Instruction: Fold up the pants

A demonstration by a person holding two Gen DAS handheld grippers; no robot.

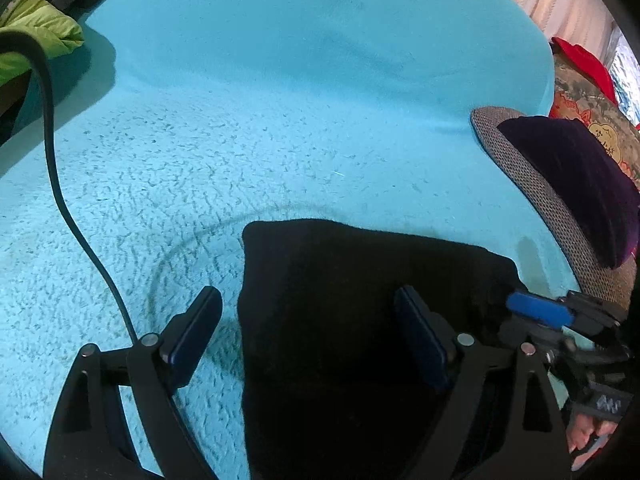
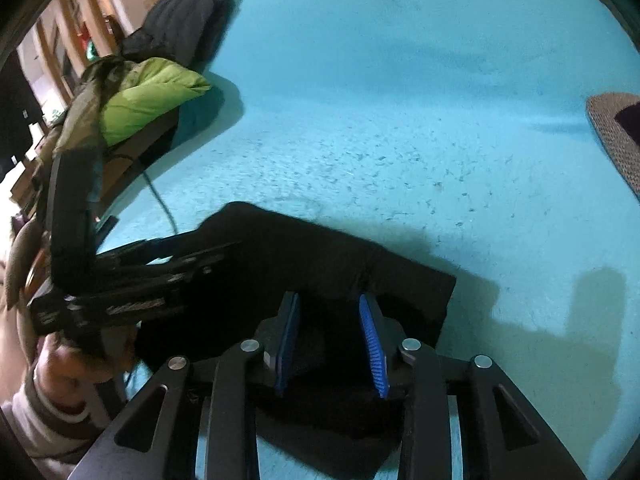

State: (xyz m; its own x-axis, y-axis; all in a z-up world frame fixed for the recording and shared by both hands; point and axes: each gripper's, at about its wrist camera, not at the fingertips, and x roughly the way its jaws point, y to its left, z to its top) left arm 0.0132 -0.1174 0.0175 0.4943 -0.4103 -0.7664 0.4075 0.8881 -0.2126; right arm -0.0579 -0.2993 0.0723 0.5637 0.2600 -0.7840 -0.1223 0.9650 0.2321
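The left gripper (image 1: 308, 336) has its fingers spread wide and holding nothing. Its left finger (image 1: 192, 336) hangs over bare bedding, its right finger (image 1: 420, 340) over the cloth, so the left edge of the folded black fabric pants (image 1: 360, 320) runs up between them. The right gripper (image 2: 332, 336) is about half open, both blue-padded fingers (image 2: 372, 344) poised over the same dark bundle with nothing pinched. Whether either pair of tips actually touches the cloth cannot be told.

The pants lie as a compact, roughly rectangular stack on the fluffy turquoise blanket (image 1: 280, 100) covering the bed, directly beneath and just ahead of both tools. The stack's long axis appears to run away from the cameras, with its far edge just beyond the fingertips. The right gripper sits more squarely over the bundle, so it looks better placed for the next pinch; the left is better placed for the side edge.

The near end of the pants is cut off beneath both tools, and the black cloth shows no readable creases or layers, so the number of folds cannot be judged. A black cable (image 1: 52, 140) trails across the blanket to the left, well clear of the pants.
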